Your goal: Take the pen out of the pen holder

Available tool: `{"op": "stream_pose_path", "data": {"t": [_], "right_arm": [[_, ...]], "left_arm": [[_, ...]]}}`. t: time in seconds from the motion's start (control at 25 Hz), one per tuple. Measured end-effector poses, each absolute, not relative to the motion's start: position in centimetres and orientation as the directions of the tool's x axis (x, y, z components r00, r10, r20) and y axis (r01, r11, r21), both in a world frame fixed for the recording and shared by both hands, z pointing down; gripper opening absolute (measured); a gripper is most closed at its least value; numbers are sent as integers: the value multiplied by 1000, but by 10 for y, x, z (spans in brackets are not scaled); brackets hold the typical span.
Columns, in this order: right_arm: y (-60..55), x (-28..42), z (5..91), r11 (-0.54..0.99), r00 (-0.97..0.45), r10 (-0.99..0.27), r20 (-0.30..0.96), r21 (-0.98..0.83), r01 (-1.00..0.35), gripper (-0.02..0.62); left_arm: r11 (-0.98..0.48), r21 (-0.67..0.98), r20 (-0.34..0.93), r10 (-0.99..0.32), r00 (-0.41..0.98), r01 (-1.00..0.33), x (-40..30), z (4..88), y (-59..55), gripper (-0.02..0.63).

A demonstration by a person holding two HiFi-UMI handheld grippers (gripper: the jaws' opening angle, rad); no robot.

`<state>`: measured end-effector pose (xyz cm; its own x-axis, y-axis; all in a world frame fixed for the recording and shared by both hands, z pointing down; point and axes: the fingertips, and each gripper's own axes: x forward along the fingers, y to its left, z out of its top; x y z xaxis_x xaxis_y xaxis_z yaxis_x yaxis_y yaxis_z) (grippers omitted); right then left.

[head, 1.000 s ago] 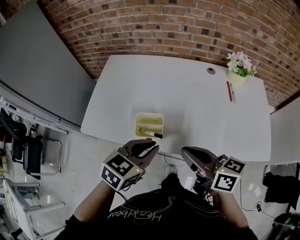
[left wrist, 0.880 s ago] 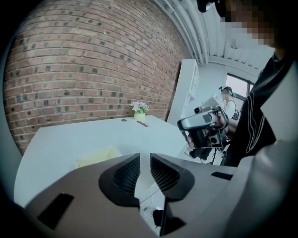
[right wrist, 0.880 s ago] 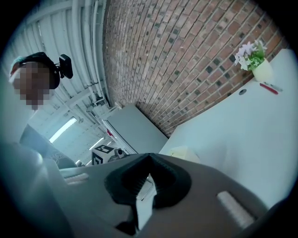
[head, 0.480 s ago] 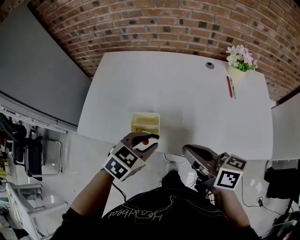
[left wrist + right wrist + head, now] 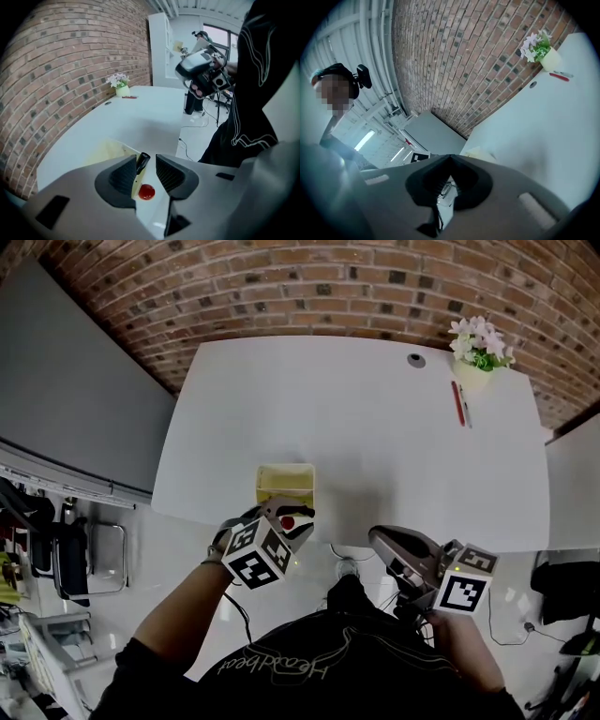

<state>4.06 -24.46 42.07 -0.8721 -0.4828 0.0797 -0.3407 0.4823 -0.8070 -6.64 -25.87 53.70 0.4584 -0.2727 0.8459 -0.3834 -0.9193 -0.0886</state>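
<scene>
A pale yellow pen holder [image 5: 284,481] stands at the near edge of the white table [image 5: 375,427]. A black pen [image 5: 141,161] with a red end [image 5: 146,191] leans over the holder's [image 5: 108,151] near rim. My left gripper [image 5: 289,514] points steeply down over it. Its jaws have just been opening, and they now stand wide, one on each side of the pen [image 5: 290,520], without pressing it. In its own view the left gripper [image 5: 143,171] shows a gap beside the pen. My right gripper [image 5: 377,536] hangs off the table's front, level and shut on nothing; the right gripper [image 5: 450,159] has its tips together.
At the table's far right stand a small pot of white flowers [image 5: 478,354] and a red pen [image 5: 458,403]. A round cable grommet [image 5: 414,360] sits near them. A grey partition [image 5: 75,390] and a chair [image 5: 84,554] are at the left, a brick wall [image 5: 328,287] behind.
My left gripper has come down and forward over the holder's near rim, rolled, and opened its jaws round the pen. The right gripper has barely shifted.
</scene>
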Motion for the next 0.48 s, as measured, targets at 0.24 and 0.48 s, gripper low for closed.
{"op": "stream_pose_path", "data": {"t": [0.24, 0.48], "right_arm": [[-245, 44, 427, 461, -869, -487, 86, -820, -340, 3], [-246, 48, 432, 450, -866, -491, 91, -825, -342, 3]], "left_arm": [[-933, -181, 869, -300, 393, -312, -71, 549, -264, 109], [-948, -240, 878, -304, 370, -211, -66, 554, -266, 107]]}}
